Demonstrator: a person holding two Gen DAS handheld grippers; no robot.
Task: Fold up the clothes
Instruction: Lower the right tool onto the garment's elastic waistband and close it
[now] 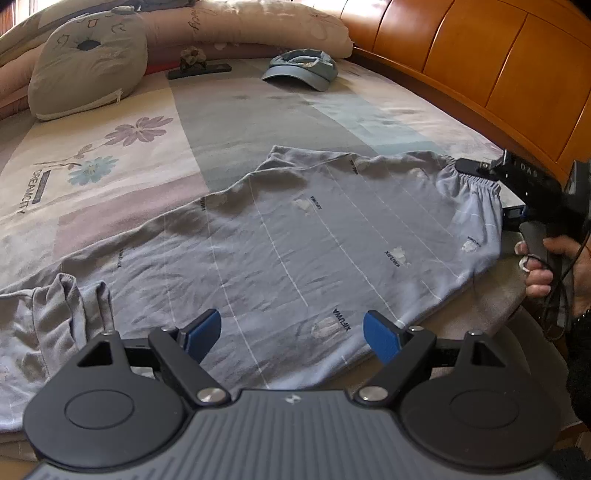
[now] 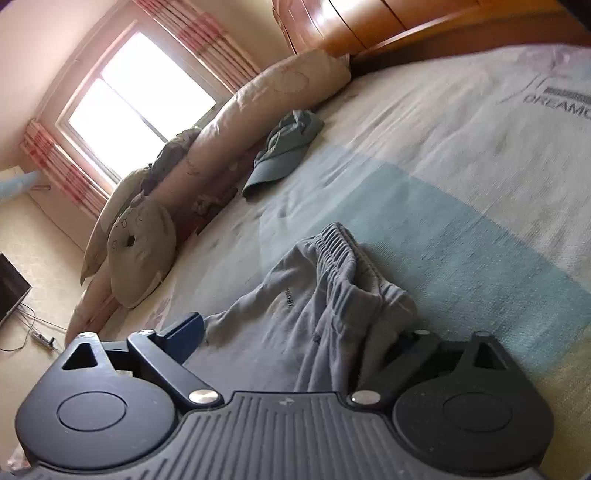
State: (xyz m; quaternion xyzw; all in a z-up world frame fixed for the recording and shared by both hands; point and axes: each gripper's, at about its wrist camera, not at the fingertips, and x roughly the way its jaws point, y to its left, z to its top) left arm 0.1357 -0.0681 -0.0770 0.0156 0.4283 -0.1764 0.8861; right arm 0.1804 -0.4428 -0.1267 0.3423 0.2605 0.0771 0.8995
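Grey-blue pyjama trousers (image 1: 295,240) with thin white lines and small logos lie spread across the bed; one leg end is bunched at the near left. My left gripper (image 1: 291,336) hovers open over the near hem, its blue pads (image 1: 205,332) wide apart and holding nothing. At the far right, my right gripper (image 1: 476,168), held by a hand (image 1: 546,266), rests at the elastic waistband (image 1: 476,184). In the right wrist view the right gripper (image 2: 295,339) is open, and the gathered waistband (image 2: 340,254) is heaped between its fingers and covers the right one.
A blue cap (image 1: 301,70) lies at the back of the bed near a rolled duvet (image 1: 240,22). A grey pillow (image 1: 88,62) and a dark flat object (image 1: 199,70) sit at the back left. The wooden headboard (image 1: 480,55) runs along the right side.
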